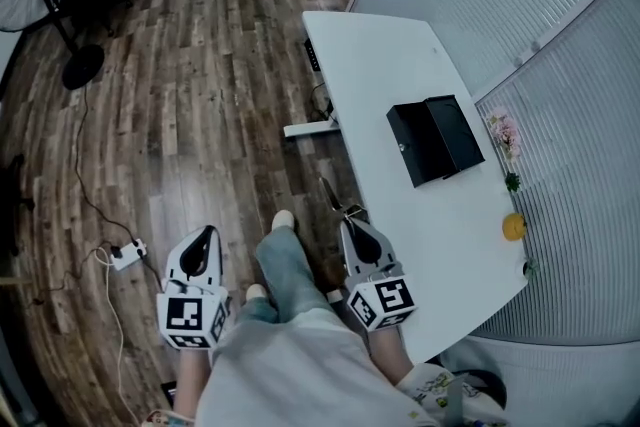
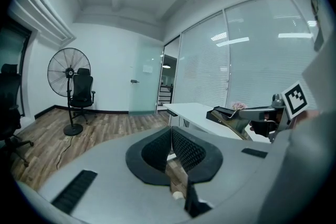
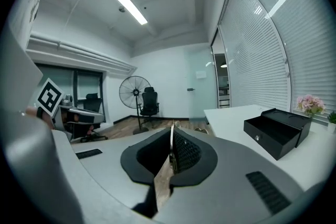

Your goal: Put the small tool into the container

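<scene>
**Tool clamped in the right gripper, box waiting open on the desk**

Head view: the person stood off the near corner of the desk (image 1: 390, 65), both grippers held low at the waist. The right gripper (image 1: 350, 220) pointed toward the desk with the tool (image 1: 330, 193) sticking out past its tips, thin and pointed like a sliver of metal. The box (image 1: 435, 140) sat well apart from it, out on the desk, with its lid thrown back, probably so the tool could drop straight in. The desk was smooth white with rounded corners, and the box was matte black and rectangular. The left gripper (image 1: 205, 233) hung over the wood-plank floor, out of the way.

Left gripper view: its black, mesh-textured pads met with nothing between them, so it was closed and empty. Its idle pose suggested it had no part in this step. The shell was grey moulded plastic.

Right gripper view: the jaws were pressed together on the tool, which showed as a flat, narrow strip standing edge-on between the ribbed pads. The tight pinch likely kept so slim a piece from slipping. The box lay ahead to the right, with a small round fitting on its front wall.
</scene>
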Motion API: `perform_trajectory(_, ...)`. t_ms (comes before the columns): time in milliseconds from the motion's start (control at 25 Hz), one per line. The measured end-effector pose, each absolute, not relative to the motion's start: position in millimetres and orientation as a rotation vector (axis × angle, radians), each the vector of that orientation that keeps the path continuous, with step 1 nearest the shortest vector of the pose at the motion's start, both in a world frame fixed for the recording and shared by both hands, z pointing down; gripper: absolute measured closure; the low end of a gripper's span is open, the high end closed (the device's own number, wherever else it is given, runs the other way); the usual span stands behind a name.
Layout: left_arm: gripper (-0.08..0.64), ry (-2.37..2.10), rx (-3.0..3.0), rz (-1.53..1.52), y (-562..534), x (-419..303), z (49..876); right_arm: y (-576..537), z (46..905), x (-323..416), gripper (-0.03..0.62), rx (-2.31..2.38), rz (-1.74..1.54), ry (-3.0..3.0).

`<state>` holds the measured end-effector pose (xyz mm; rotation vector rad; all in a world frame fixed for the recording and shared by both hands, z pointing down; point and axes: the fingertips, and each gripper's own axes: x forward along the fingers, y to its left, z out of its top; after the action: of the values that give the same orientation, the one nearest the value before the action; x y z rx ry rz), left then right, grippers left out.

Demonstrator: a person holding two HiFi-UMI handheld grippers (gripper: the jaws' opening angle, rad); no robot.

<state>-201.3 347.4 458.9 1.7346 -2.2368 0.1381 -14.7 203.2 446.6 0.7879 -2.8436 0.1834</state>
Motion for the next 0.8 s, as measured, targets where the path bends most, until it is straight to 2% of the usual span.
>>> perform_trajectory(440,0.554,-2.175,1.864,0.208,182.3,-259.8,447.5,60.3,451.6,-52.1,0.591,0.947,0.25,-2.823)
perform_trajectory(800,0.554,-2.04,2.024,0.209,38.2,-254.3,435.1,-46.4,435.4,-49.6,0.591,1.08,0.249,-2.784)
